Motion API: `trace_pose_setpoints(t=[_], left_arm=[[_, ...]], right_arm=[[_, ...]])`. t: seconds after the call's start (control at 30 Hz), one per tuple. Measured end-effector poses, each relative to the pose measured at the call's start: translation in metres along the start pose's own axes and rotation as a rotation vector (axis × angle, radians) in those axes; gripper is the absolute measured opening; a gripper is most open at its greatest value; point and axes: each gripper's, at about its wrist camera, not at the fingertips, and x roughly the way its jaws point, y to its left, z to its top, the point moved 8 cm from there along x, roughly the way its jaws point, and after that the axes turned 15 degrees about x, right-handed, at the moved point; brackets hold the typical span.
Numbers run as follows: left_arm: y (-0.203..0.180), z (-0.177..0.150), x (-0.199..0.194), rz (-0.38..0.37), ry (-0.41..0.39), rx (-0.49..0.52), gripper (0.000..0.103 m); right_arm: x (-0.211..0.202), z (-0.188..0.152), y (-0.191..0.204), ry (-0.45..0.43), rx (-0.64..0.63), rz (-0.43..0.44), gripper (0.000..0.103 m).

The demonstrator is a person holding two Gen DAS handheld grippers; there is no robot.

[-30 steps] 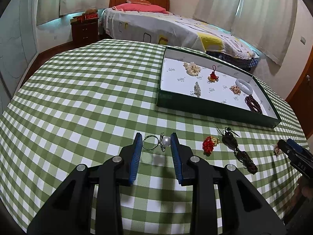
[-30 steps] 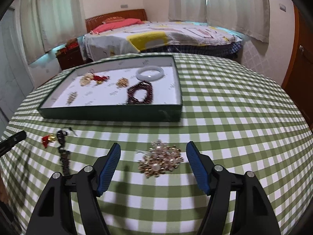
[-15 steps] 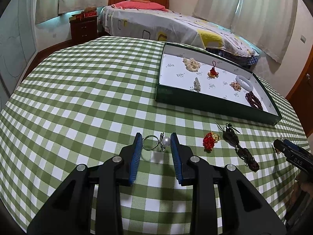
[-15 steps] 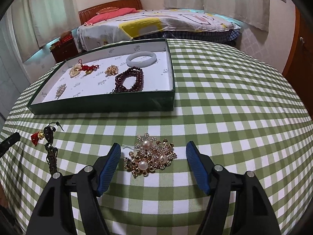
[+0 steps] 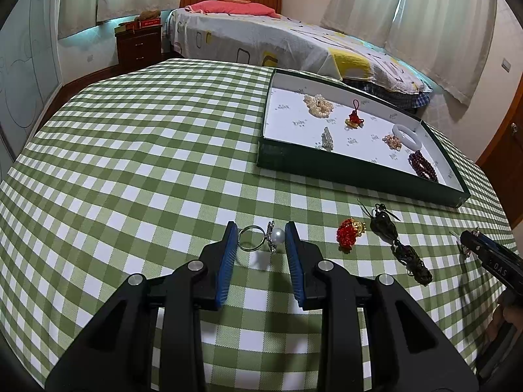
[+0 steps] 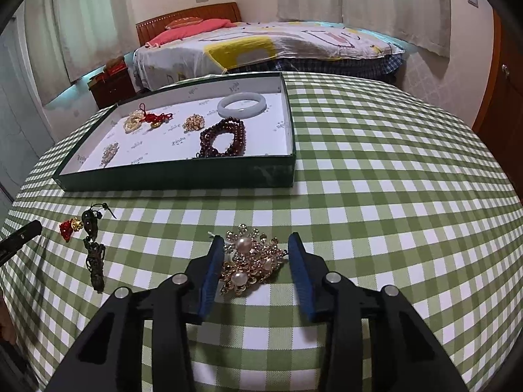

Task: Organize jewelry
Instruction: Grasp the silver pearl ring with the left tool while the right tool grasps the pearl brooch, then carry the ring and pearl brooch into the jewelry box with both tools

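Two sets of jaws: left gripper (image 5: 258,236) clamps the pearl ring (image 5: 261,237); right gripper (image 6: 256,252), just closing, brackets the brooch (image 6: 253,259) at lower centre.

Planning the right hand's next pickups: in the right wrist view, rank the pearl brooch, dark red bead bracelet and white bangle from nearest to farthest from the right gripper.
1. pearl brooch, between the jaws.
2. dark red bead bracelet, in the tray's near right part.
3. white bangle, at the tray's far right corner.

Green-checked table (image 5: 130,150), green tray (image 5: 343,170) (jewelry inside), pearl ring (image 5: 261,238), brooch (image 6: 253,258), tassel charms (image 5: 379,235)
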Motion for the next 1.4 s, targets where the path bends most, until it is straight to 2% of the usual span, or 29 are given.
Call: trace_pose_setpoints(t=[0.37,0.4,0.43,0.47,0.73,1.0,1.4], left_arm=[[-0.002,0.001,-0.001,0.001,-0.005,0.003,0.029],[-0.003,0.002,-0.002,0.001,-0.007,0.003,0.029],[-0.003,0.002,-0.002,0.0,-0.009,0.004,0.029],[-0.003,0.003,-0.003,0.0,-0.011,0.005,0.029],[-0.004,0.005,-0.006,-0.004,-0.014,0.006,0.029],[-0.007,0.01,-0.009,-0.009,-0.027,0.011,0.029],[-0.026,0.038,-0.02,-0.051,-0.082,0.037,0.029]], right_arm=[[-0.005,0.001,0.007,-0.015,-0.012,0.014,0.038],[-0.006,0.001,0.008,-0.018,-0.013,0.017,0.028],[-0.007,0.002,0.009,-0.019,-0.019,0.022,0.012],[-0.007,0.003,0.01,-0.017,-0.022,0.024,0.01],[-0.005,0.0,0.01,-0.013,-0.021,0.026,0.01],[-0.016,0.006,0.017,-0.047,-0.044,0.029,0.01],[-0.045,0.035,0.037,-0.133,-0.068,0.067,0.01]])
